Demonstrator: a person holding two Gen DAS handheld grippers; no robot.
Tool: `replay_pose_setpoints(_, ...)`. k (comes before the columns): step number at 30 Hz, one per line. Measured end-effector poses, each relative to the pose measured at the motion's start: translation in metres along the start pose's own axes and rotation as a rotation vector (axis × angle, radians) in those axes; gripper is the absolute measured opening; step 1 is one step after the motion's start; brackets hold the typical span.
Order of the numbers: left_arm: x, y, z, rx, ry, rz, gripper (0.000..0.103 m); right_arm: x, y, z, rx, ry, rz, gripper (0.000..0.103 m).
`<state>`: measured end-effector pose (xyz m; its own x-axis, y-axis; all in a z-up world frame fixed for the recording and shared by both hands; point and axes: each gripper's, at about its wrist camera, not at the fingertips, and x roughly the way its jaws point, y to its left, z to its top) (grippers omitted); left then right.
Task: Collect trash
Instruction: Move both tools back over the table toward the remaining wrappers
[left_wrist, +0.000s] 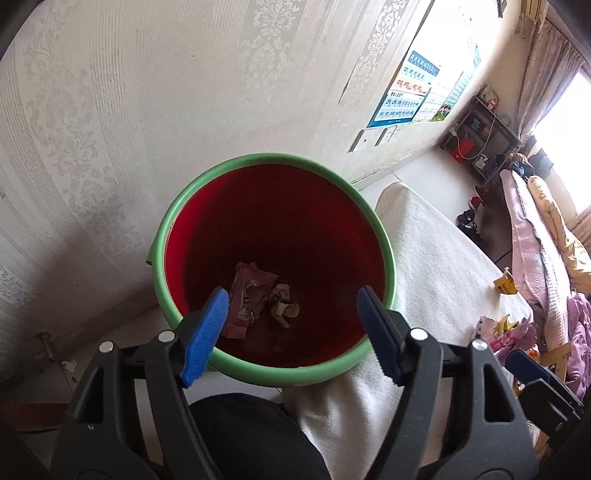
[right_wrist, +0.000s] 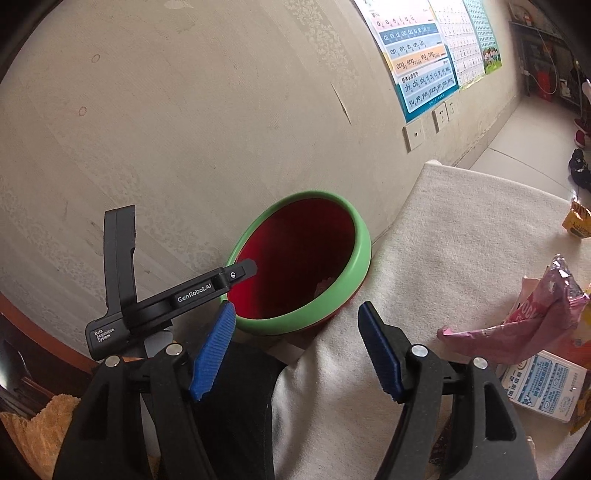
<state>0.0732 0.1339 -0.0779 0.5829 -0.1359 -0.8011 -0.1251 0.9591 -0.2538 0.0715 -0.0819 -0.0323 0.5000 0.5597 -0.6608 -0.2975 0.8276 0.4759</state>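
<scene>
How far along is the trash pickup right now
Partly done. A crumpled wrapper and a paper wad already lie in the red bin. Nothing is in hand: the left gripper over the bin and the right gripper are both open and empty. Left on the white cloth: a pink snack bag, a white carton and a yellow box.

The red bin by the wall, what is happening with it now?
A person is collecting trash with two handheld grippers. The left gripper hangs open over the red bin, where a wrapper and crumpled paper already lie. The right gripper is open and empty. A pink bag remains on the cloth.
</scene>
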Motion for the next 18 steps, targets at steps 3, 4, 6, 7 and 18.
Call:
replay_pose_setpoints(3, -0.005, -0.014, -0.006, 0.024, 0.003, -0.023, 0.071, -0.011, -0.003, -0.001, -0.003, -0.021, -0.021, 0.068)
replay_pose_setpoints(4, -0.006, -0.019, -0.008, 0.032, 0.007, -0.032, 0.072, -0.015, -0.005, -0.001, -0.003, -0.028, -0.028, 0.069)
replay_pose_setpoints(6, -0.008, -0.029, -0.014, 0.048, 0.019, -0.053, 0.072, -0.023, -0.009, -0.003, -0.010, -0.039, -0.046, 0.069)
replay_pose_setpoints(7, -0.008, -0.035, -0.018, 0.058, 0.029, -0.064, 0.072, -0.027, -0.011, -0.004, -0.015, -0.043, -0.055, 0.070)
replay_pose_setpoints(18, -0.003, -0.110, -0.081, 0.226, 0.203, -0.251, 0.074, -0.076, -0.081, -0.050, -0.045, 0.013, -0.317, 0.070)
